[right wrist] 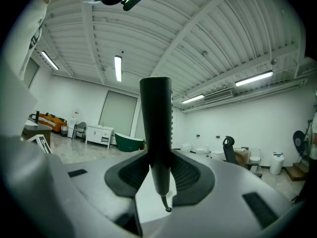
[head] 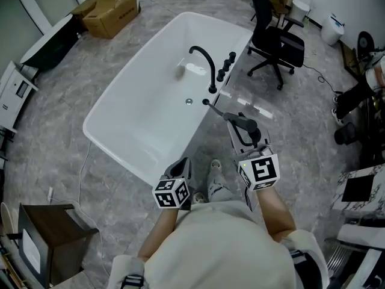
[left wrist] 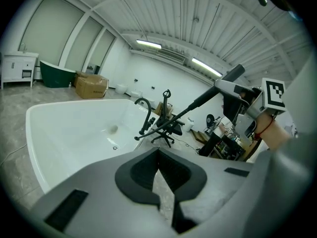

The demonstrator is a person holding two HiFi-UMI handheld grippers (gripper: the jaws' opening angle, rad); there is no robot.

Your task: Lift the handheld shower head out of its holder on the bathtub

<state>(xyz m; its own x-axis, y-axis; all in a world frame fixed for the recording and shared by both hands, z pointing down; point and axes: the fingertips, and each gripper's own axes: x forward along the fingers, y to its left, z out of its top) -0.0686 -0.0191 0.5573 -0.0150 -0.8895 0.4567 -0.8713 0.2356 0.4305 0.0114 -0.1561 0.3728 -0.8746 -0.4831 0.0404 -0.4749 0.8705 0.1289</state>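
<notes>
A white freestanding bathtub [head: 108, 138] carries a black arched faucet [head: 206, 65] and knobs on its right rim. The black handheld shower head [head: 243, 124] is off the rim, in the air at the tub's near right corner, with my right gripper [head: 249, 136] shut on its handle. Its dark hose [head: 215, 107] runs back to the rim. In the right gripper view the handle [right wrist: 156, 128] stands upright between the pads. The left gripper view shows the shower head [left wrist: 229, 81] raised at the right, hose [left wrist: 183, 113] slanting down to the tub [left wrist: 74, 128]. My left gripper [head: 181, 165] is shut and empty by the tub's near end.
A black office chair [head: 274, 41] stands right of the tub. A cardboard box [head: 111, 8] lies at the far left. A dark wooden cabinet [head: 51, 236] sits at the near left. The person's shoe [head: 217, 183] is between the grippers. Equipment crowds the right edge.
</notes>
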